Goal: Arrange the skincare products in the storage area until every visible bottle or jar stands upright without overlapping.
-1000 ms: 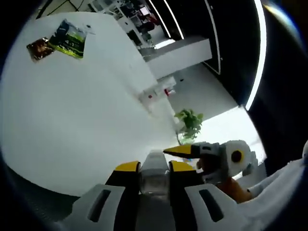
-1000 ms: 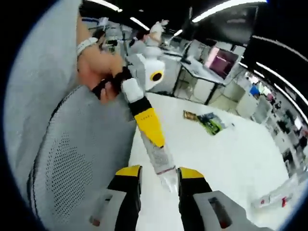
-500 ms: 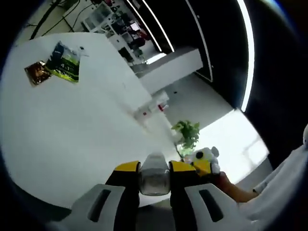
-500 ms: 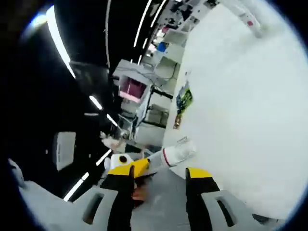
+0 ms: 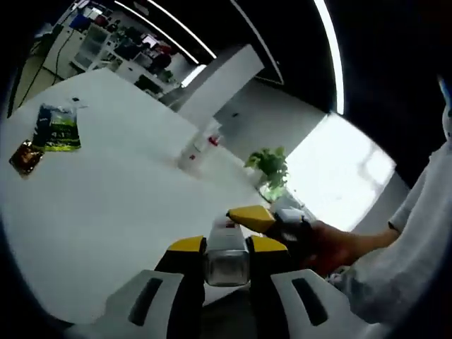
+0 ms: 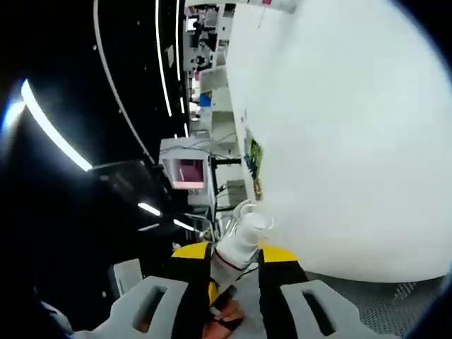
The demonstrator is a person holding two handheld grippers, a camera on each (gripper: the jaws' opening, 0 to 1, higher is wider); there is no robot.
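Note:
A slim bottle (image 5: 225, 263) with a clear body and a white capped end is held in the air over the near edge of the white table (image 5: 106, 205). My left gripper (image 5: 226, 246) is shut on its clear body. In the left gripper view my right gripper (image 5: 248, 219) reaches in from the right, held by a hand (image 5: 335, 246), with a yellow tip against the bottle's far end. In the right gripper view the bottle's white cap (image 6: 246, 233) sticks out between the jaws of my right gripper (image 6: 234, 253), which are closed in on it.
A green packet (image 5: 60, 127) and a small brown packet (image 5: 25, 157) lie at the table's far left. Small white items with red marks (image 5: 194, 150) stand at its far edge, with a potted plant (image 5: 268, 168) beyond. A white sleeve (image 5: 402, 268) is at the right.
My right gripper's jaws have narrowed from wide apart onto the bottle's cap end, and that gripper has rolled. The left gripper kept its hold while both views swung.

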